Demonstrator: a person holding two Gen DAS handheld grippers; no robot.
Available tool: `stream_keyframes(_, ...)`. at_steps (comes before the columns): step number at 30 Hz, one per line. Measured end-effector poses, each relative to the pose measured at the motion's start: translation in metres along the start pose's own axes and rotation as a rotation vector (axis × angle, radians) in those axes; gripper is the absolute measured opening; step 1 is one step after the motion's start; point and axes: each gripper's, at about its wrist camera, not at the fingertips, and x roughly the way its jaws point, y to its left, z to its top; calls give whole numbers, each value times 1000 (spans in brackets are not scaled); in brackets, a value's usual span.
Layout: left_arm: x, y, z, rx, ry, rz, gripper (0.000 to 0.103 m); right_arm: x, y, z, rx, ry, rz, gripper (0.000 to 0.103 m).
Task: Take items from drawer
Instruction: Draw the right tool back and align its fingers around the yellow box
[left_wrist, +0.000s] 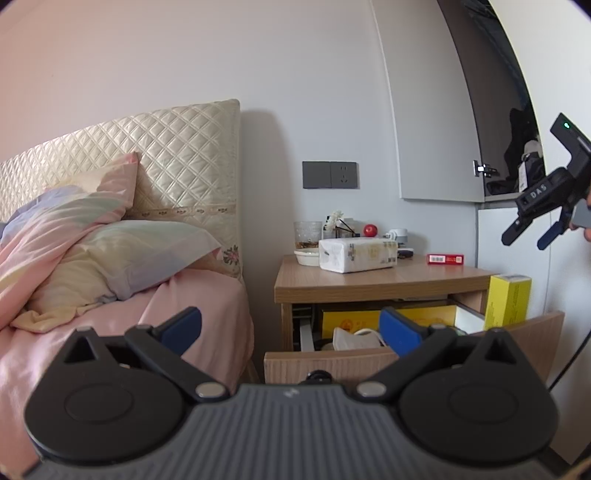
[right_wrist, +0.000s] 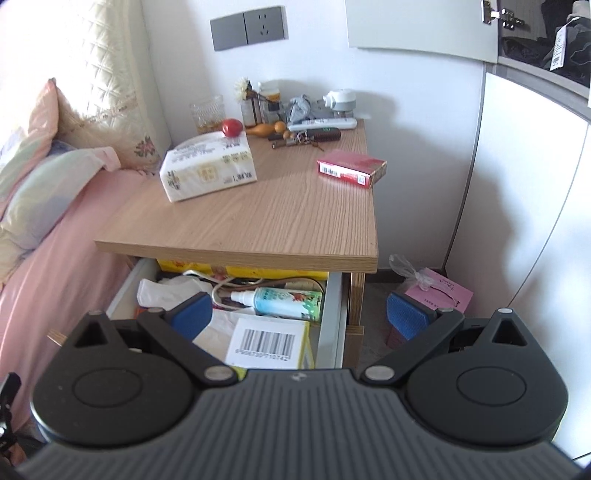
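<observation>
Right gripper (right_wrist: 299, 314) wide, empty, above open drawer (right_wrist: 332, 314); barcode box (right_wrist: 267, 343) and spray bottle (right_wrist: 280, 297) just below, between its fingers. Left gripper (left_wrist: 290, 326) wide, empty, level with drawer, apart. Beyond: wooden nightstand (right_wrist: 258, 221) with tissue pack (right_wrist: 208, 168), red box (right_wrist: 351, 168). Pink bed (left_wrist: 207, 317) left, white wall (left_wrist: 295, 74) behind.

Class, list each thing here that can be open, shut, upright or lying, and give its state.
Wooden bedside drawer: pulled open.
Left tongs: open, empty.
Right tongs: open, empty.
White-capped spray bottle: lying in the drawer.
Red flat box: lying on the tabletop.
</observation>
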Motion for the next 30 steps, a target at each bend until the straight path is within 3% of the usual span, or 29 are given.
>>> stream_keyframes(9,0,3,0,-12,-1,7,103,-26,13,-21,38,-132,98,103)
stream_keyframes(23,0,1,0,-7,-3,9,103,-60,29,-75,27,-459,57,103)
stream_keyframes(30,-1,1,0,-6,-4,9,103,-57,37,-97,47,-489,79,103)
